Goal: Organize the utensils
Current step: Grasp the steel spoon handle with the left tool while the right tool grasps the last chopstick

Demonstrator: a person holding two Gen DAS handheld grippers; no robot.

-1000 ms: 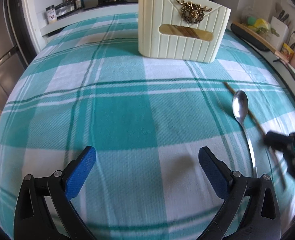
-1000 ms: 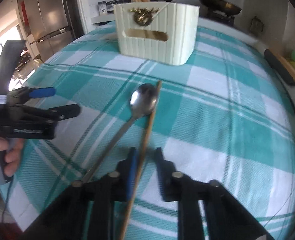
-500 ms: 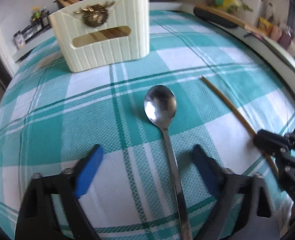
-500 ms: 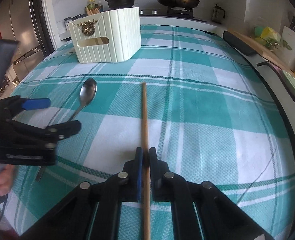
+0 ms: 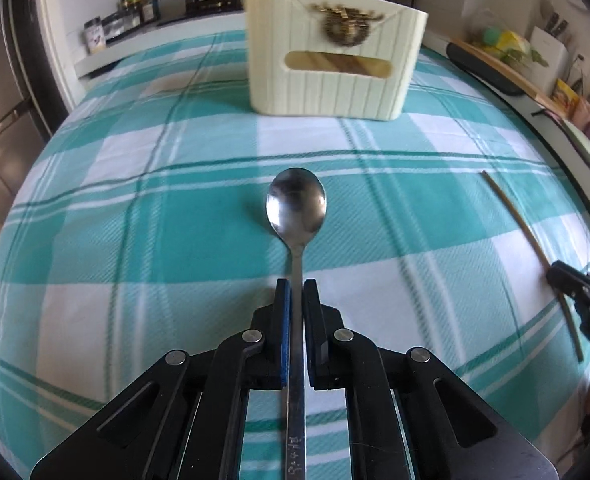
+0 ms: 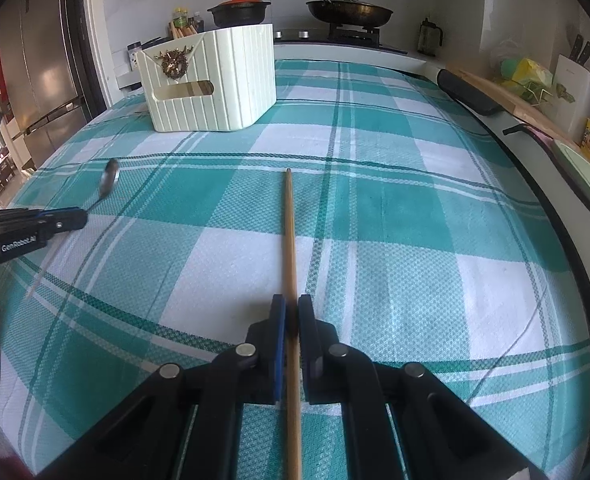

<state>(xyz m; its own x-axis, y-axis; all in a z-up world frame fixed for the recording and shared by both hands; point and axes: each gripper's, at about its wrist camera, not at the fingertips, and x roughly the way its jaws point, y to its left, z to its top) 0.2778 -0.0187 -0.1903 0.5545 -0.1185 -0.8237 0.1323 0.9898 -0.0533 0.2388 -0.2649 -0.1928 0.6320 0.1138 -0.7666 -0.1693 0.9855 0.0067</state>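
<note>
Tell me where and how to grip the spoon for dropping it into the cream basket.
Grip the spoon on its thin, straight handle, behind the bowl, coming in along the handle from its tail end. The left gripper is shut there, leaving the bowl free toward the basket.

White lettering reading "GenRobot.AI" stands on the black side of the left tongs (image 6: 75, 216) in the right wrist view, while small engraved marks on the spoon (image 5: 296, 208) handle are too fine to read.

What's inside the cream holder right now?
Through the cream holder's front slot, wood-toned pieces show; wooden handles poke above its rim in the right wrist view. Its walls hide the rest.
</note>
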